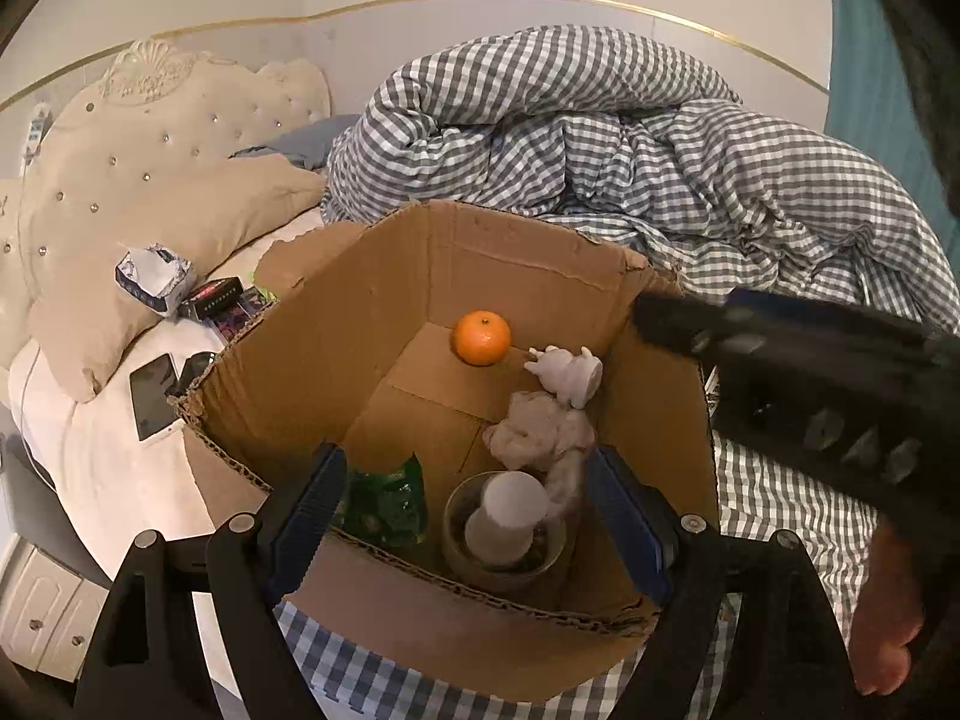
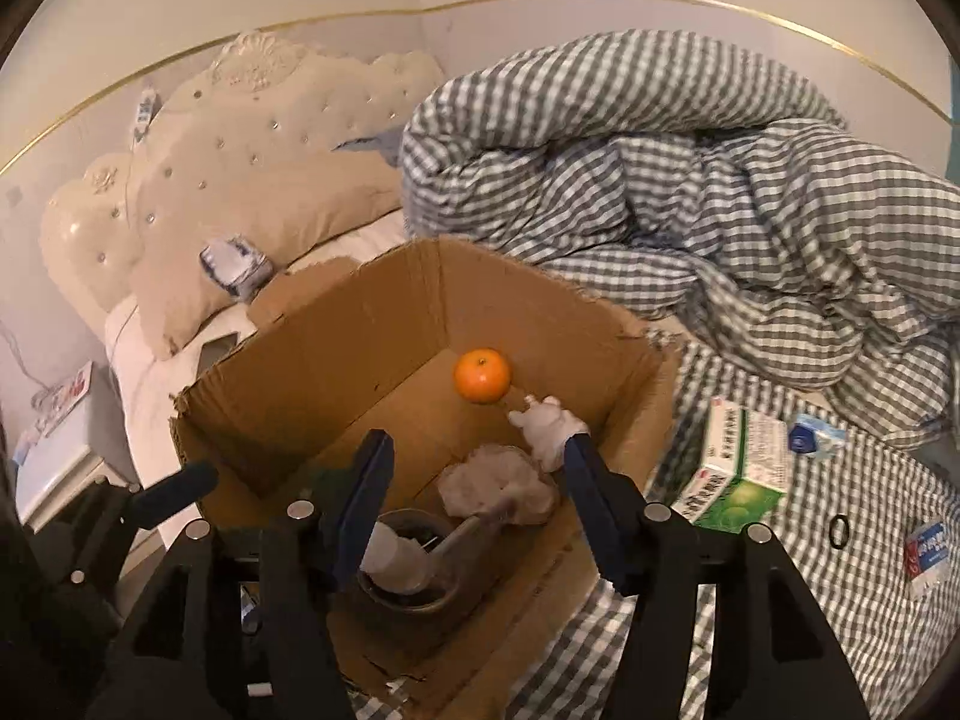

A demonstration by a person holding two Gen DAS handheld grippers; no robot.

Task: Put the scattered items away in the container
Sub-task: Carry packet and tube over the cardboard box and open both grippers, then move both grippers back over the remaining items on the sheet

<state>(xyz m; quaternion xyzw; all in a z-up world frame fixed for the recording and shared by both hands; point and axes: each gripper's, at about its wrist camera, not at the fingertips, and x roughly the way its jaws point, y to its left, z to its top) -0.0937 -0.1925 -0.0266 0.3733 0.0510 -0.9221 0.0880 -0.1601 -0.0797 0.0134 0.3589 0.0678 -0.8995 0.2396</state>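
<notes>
Both grippers hang over an open cardboard box (image 1: 312,324) on the bed. Left gripper (image 1: 465,516) has its blue-padded jaws spread wide with nothing between them, poised above the near end of the box. Right gripper (image 2: 474,492) is likewise spread wide and empty above the same box; in the left wrist view it shows as a blurred black body (image 1: 810,384) at the right rim.

Inside the box, an orange tangerine (image 1: 482,337) sits at the far end. Just right of it and nearer lies a small white figurine (image 1: 567,373), and nearer again, touching it, a crumpled wad of pale tissue (image 1: 540,429). A round glass jar (image 1: 474,552) holding a white cup (image 1: 507,516) stands at the near wall, with a green snack packet (image 1: 387,504) to its left.

Outside the box, on the checked sheet to the right, lie a green and white medicine carton (image 2: 735,468), a small blue and white sachet (image 2: 810,435), a black ring (image 2: 839,523) and a white packet (image 2: 927,552). To the left, near the beige pillow (image 1: 180,252), lie a torn tissue pack (image 1: 153,276), a dark flat box (image 1: 219,294) and a phone (image 1: 153,393). A grey checked duvet (image 1: 600,132) is heaped at the far right.
</notes>
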